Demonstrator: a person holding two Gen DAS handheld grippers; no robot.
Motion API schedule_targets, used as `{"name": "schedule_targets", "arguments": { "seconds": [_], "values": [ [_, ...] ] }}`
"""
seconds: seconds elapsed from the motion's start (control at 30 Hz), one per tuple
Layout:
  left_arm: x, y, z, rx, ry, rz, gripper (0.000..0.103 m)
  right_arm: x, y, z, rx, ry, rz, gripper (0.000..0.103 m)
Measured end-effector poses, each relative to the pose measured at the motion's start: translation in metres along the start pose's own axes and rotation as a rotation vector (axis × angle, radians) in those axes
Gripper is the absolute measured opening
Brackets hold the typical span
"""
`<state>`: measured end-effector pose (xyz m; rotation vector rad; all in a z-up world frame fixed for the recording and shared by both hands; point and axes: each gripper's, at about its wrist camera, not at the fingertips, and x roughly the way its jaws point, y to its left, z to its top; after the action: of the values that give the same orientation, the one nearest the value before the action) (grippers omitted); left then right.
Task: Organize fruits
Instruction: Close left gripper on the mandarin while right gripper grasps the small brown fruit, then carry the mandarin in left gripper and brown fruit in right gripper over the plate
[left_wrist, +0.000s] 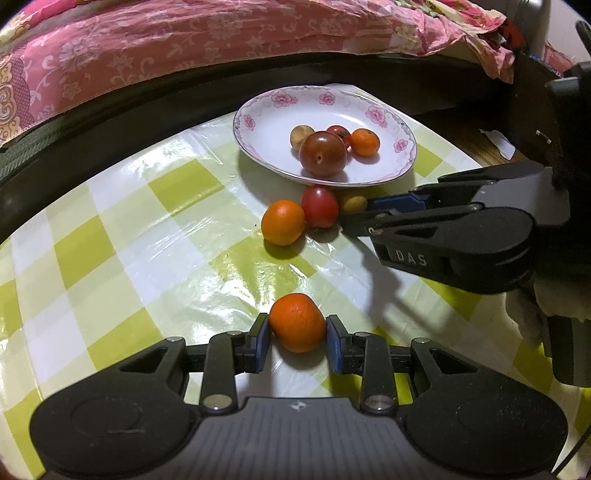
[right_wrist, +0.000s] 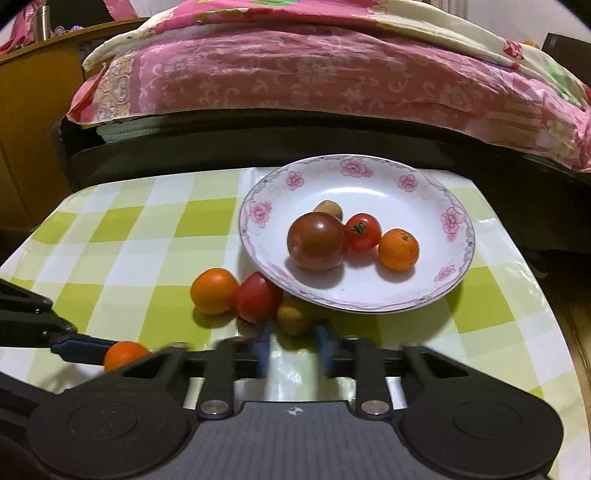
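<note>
A white floral plate (left_wrist: 369, 110) (right_wrist: 406, 195) holds a large dark tomato (left_wrist: 323, 154) (right_wrist: 317, 240), a small red tomato (right_wrist: 364, 231), a small orange (right_wrist: 399, 249) and a brownish fruit (right_wrist: 328, 208). On the cloth beside the plate lie an orange (left_wrist: 282, 222) (right_wrist: 214, 290), a red tomato (left_wrist: 319, 206) (right_wrist: 257, 297) and a small yellow fruit (left_wrist: 354, 203) (right_wrist: 293, 315). My left gripper (left_wrist: 297, 334) is shut on a small orange (left_wrist: 297, 322) (right_wrist: 123, 354) on the table. My right gripper (right_wrist: 293, 349) (left_wrist: 360, 214) is open, its blurred fingers around the yellow fruit.
The table has a green-and-white checked plastic cloth (left_wrist: 147, 229) (right_wrist: 147, 240). Behind it stands a dark bed frame (right_wrist: 258, 140) with pink floral bedding (right_wrist: 295, 74). The table's right edge (right_wrist: 546, 295) drops to the floor.
</note>
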<state>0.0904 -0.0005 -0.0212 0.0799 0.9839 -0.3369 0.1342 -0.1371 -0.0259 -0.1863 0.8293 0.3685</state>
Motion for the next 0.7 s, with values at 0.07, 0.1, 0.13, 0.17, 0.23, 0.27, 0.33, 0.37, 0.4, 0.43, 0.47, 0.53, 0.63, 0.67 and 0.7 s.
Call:
{"name": "schedule_targets", "arguments": {
  "seconds": [0.07, 0.1, 0.13, 0.17, 0.23, 0.27, 0.33, 0.37, 0.4, 0.43, 0.47, 0.53, 0.63, 0.67, 0.7],
  "values": [
    [0.0, 0.0, 0.0, -0.003, -0.004, 0.001, 0.04, -0.002, -0.001, 0.0, 0.015, 0.013, 0.013, 0.016],
    [-0.001, 0.0, -0.001, -0.005, -0.006, 0.001, 0.04, -0.004, -0.002, 0.0, 0.018, 0.015, 0.014, 0.016],
    [-0.001, 0.0, -0.001, -0.004, -0.006, 0.0, 0.04, -0.006, -0.001, 0.0, 0.016, 0.018, 0.017, 0.016],
    [-0.001, 0.0, -0.001, -0.002, -0.006, 0.001, 0.04, -0.009, -0.001, -0.001, 0.015, 0.019, 0.02, 0.016],
    [-0.002, 0.0, -0.002, 0.002, -0.008, 0.0, 0.04, -0.014, -0.002, -0.004, 0.021, 0.031, 0.024, 0.016],
    [-0.003, -0.001, -0.002, 0.005, -0.011, -0.003, 0.04, -0.017, -0.003, -0.006, 0.023, 0.039, 0.023, 0.016],
    [-0.005, -0.002, -0.002, 0.013, -0.014, -0.009, 0.04, -0.022, -0.003, -0.01, 0.015, 0.064, 0.014, 0.016],
    [-0.006, -0.003, -0.002, 0.019, -0.016, -0.015, 0.04, -0.024, -0.003, -0.013, 0.008, 0.079, 0.008, 0.016],
    [-0.006, -0.004, -0.002, 0.023, -0.016, -0.018, 0.04, -0.026, -0.003, -0.015, 0.001, 0.097, 0.0, 0.016],
    [-0.006, -0.005, -0.002, 0.026, -0.014, -0.021, 0.04, -0.028, -0.003, -0.016, -0.002, 0.108, -0.005, 0.016],
    [-0.005, -0.006, -0.003, 0.028, -0.013, -0.023, 0.04, -0.03, -0.003, -0.017, -0.006, 0.123, -0.009, 0.016],
    [-0.002, -0.006, -0.003, 0.032, -0.014, -0.027, 0.04, -0.031, -0.004, -0.018, 0.004, 0.149, -0.013, 0.016],
    [0.002, -0.009, -0.001, 0.039, -0.01, -0.025, 0.041, -0.032, -0.001, -0.019, -0.003, 0.158, -0.023, 0.016],
    [0.003, -0.01, -0.001, 0.045, -0.011, -0.022, 0.041, -0.032, 0.0, -0.019, -0.006, 0.157, -0.027, 0.016],
    [0.004, -0.011, 0.0, 0.048, -0.012, -0.019, 0.041, -0.032, 0.0, -0.018, -0.005, 0.156, -0.027, 0.018]
  ]
}}
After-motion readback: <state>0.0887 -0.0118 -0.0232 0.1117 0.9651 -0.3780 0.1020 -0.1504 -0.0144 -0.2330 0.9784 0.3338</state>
